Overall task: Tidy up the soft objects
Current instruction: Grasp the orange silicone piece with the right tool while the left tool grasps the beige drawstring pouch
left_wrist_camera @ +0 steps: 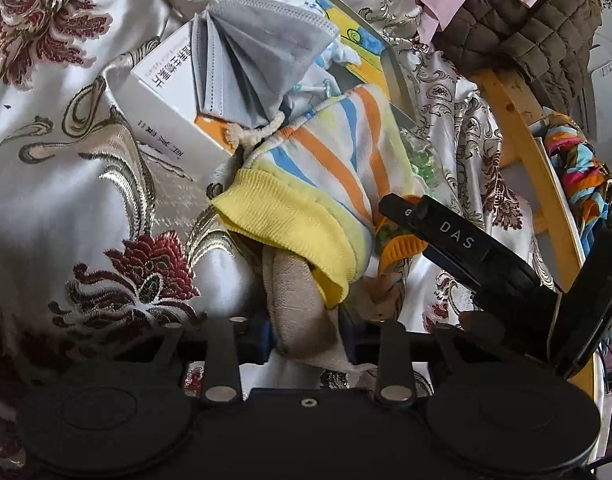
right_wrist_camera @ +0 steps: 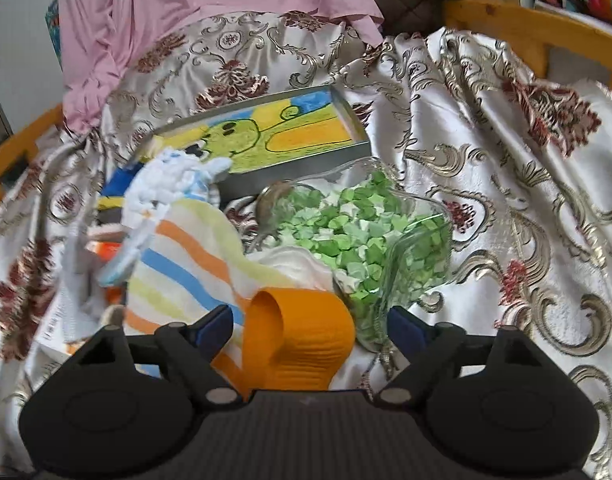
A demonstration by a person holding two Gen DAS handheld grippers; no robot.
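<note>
Nearest, the left tongs point(left_wrist_camera: 308, 336) pinch a limp beige knitted cloth point(left_wrist_camera: 293, 300), and the right tongs point(right_wrist_camera: 310, 326) stand open around the orange ribbed cuff point(right_wrist_camera: 301, 332). Beyond lies the soft, light striped garment point(left_wrist_camera: 326, 160) on the brocade bedspread point(left_wrist_camera: 65, 180), probably best gripped at its thick cuffs.

Glossy satin bedcover point(right_wrist_camera: 486, 152), ribbed knit striped garment point(left_wrist_camera: 306, 184) — clear glass jar point(right_wrist_camera: 418, 240), matt metal tin point(right_wrist_camera: 306, 168).

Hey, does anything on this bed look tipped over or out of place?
Yes. The glass jar of green paper stars lies on its side on the patterned bedspread, beside the striped garment. No stars appear spilled.
</note>
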